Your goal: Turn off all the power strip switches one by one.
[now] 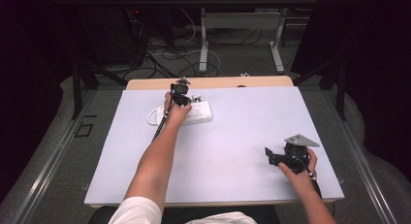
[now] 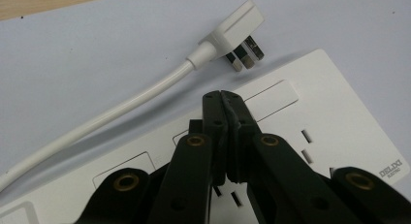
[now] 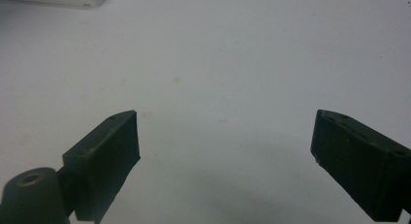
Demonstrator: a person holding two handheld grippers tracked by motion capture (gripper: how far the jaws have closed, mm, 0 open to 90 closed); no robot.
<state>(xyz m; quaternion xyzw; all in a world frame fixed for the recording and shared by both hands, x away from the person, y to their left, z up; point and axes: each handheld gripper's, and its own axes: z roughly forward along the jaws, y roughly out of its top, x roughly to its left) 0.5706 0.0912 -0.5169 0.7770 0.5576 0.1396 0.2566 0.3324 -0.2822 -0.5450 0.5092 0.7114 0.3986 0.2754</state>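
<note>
This is a lab or test bay, not a home. A worktable [image 1: 228, 151] under a plain pale sheet stands on grey carpet, hemmed by dark curtains at nine and three o'clock. At twelve o'clock, loose cables [image 1: 165, 56] sprawl across the floor around the metal legs of a second desk [image 1: 242, 40], and black frame struts [image 1: 80, 86] rise at ten o'clock.

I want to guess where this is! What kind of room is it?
Probably a lab or workshop: a white-covered worktable, tangled black cables on the floor, and black handheld grippers over a white power strip.
</note>
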